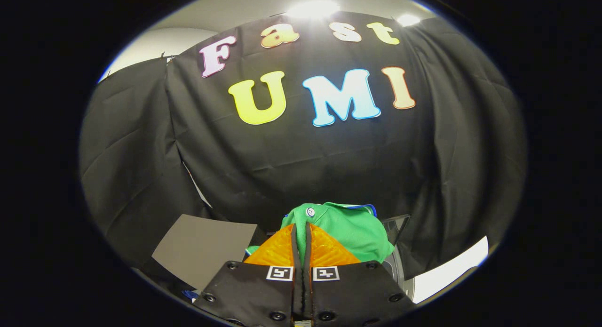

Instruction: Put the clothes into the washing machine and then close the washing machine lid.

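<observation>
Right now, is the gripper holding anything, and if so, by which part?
Yes. The gripper is shut on the green knit shirt, its fingers pinching a fold of fabric near the white button. Which part of the garment that is cannot be told for certain.

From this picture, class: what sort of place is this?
Probably a cloth-walled recording booth: black cloth hangs behind, ceiling lights above, and the gripper is shut on a green shirt.

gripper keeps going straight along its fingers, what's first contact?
Probably nothing new: the gripper is already shut on the green garment, which bunches around the fingertips. Past it, the line seems to run to the black cloth wall, though depth there is unclear.
</observation>
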